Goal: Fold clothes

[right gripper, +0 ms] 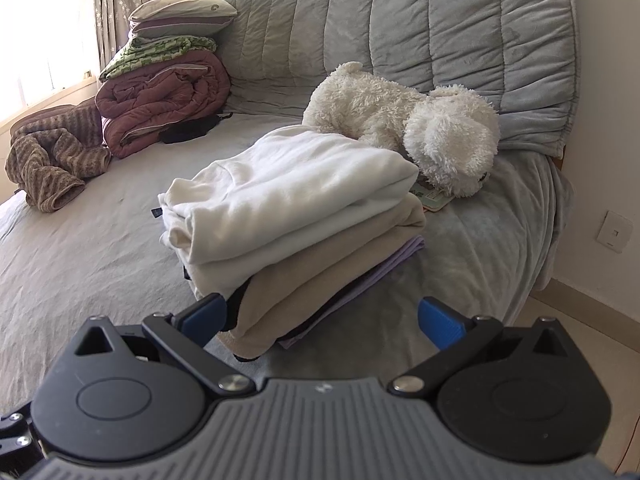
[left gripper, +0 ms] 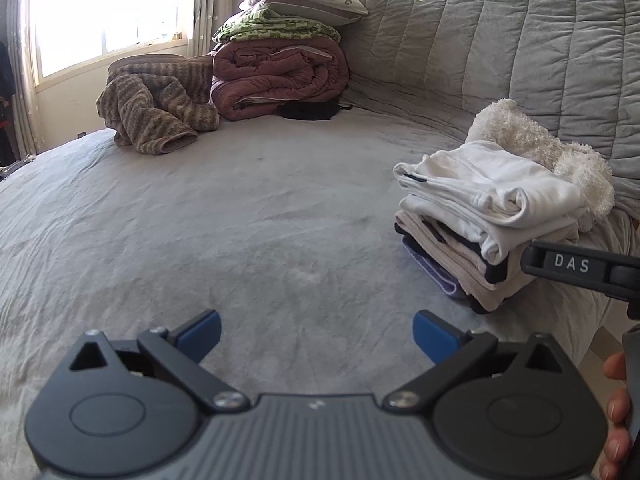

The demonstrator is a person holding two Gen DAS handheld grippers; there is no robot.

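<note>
Left wrist view:
Left gripper (left gripper: 317, 334): blue pads spread wide, empty, over wrinkled grey bed sheet (left gripper: 240, 220).
Folded clothes stack (left gripper: 484, 224): soft white and beige layers, far right.

Right wrist view:
Right gripper (right gripper: 322, 322): jaws spread, holding nothing.
Folded clothes stack (right gripper: 296, 216): directly ahead, near; fluffy plush toy (right gripper: 404, 120) touching behind.

Bed (left gripper: 240, 220) bears folded clothes stack (right gripper: 296, 216), blankets (left gripper: 276, 72).

The bed sheet (left gripper: 240, 220) is matt grey cloth, faintly creased. The stack of clothes (right gripper: 296, 220) is soft cotton-like cloth — white, beige, lilac. Behind it, the toy dog (right gripper: 404, 120) is shaggy white plush — the headboard cover (right gripper: 460, 40) quilted, velvety.
</note>
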